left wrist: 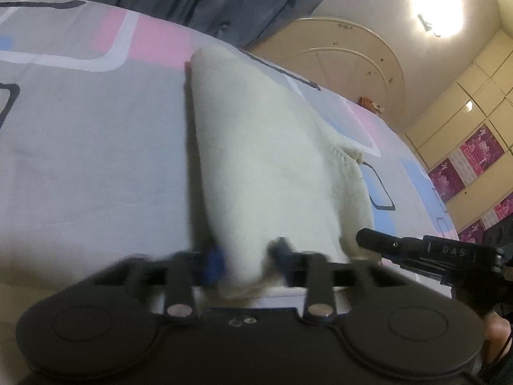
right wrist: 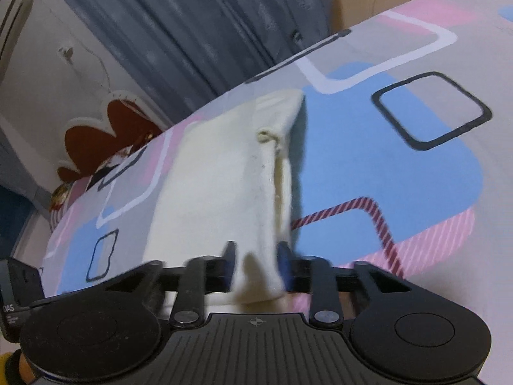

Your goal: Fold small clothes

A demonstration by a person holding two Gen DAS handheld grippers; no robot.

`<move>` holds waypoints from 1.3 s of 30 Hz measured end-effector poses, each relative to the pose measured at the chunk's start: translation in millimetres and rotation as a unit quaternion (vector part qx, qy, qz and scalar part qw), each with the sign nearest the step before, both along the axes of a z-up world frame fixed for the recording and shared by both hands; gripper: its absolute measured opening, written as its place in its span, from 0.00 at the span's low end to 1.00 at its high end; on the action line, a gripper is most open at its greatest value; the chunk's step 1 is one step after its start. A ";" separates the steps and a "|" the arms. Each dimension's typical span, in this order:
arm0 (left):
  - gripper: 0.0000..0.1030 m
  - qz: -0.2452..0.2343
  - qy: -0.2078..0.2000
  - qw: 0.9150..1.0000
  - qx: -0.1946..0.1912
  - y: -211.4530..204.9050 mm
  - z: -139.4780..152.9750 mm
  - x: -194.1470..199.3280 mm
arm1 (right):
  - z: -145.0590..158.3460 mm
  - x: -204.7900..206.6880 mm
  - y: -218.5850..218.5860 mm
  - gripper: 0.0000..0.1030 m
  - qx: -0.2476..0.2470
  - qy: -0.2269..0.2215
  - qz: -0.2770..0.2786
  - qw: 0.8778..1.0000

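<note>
The cream cloth point(left wrist: 263, 160) is lying on the patterned bed sheet point(left wrist: 96, 147), stretching away from both tools. The left gripper point(left wrist: 247, 261) is pinching its near edge – the right gripper point(right wrist: 256, 264) is pinching the same cloth point(right wrist: 218, 179) at its near corner.

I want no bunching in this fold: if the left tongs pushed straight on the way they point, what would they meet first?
The cream cloth itself: the left tongs already pinch its near edge, and it stretches ahead over the patterned bedsheet.
</note>
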State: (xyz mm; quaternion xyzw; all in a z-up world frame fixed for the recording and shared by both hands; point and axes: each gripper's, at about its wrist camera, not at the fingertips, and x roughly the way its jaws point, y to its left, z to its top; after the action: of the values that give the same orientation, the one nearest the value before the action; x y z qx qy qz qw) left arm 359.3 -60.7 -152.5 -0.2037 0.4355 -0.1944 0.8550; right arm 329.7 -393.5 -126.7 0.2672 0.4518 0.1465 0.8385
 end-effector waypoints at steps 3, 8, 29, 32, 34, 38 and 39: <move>0.18 0.002 -0.008 1.000 -0.019 11.1 3.6 -0.6 | 3.5 1.5 -1.2 0.07 0.049 0.006 -0.013 0.999; 0.18 -0.004 0.001 1.000 -0.008 19.9 -9.6 -3.5 | -2.6 -4.8 -5.7 0.05 0.021 0.023 -0.013 0.999; 0.44 -0.016 -0.123 0.991 0.046 -34.2 41.4 64.3 | 28.7 62.1 36.2 0.06 -0.121 -0.093 -0.004 0.988; 0.44 -0.015 -0.110 0.991 0.068 -44.4 28.4 86.6 | 24.3 84.4 44.5 0.06 -0.139 -0.097 0.004 0.986; 0.43 -0.018 -0.105 0.991 0.081 -41.8 18.5 95.2 | 12.8 91.8 50.4 0.06 -0.165 -0.092 0.020 0.982; 0.42 -0.030 -0.109 0.990 0.078 -36.6 16.2 94.3 | -13.9 94.8 44.2 0.06 -0.171 -0.072 0.026 0.982; 0.42 -0.028 -0.107 0.991 0.075 -34.4 18.6 93.2 | -14.0 95.0 41.0 0.06 -0.165 -0.069 0.025 0.984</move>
State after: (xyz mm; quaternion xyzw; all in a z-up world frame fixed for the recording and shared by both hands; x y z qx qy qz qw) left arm 452.5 -95.1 -133.9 -0.1045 0.3602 -0.2060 0.9038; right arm 424.7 -352.5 -140.7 0.1032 0.4172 0.1094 0.8963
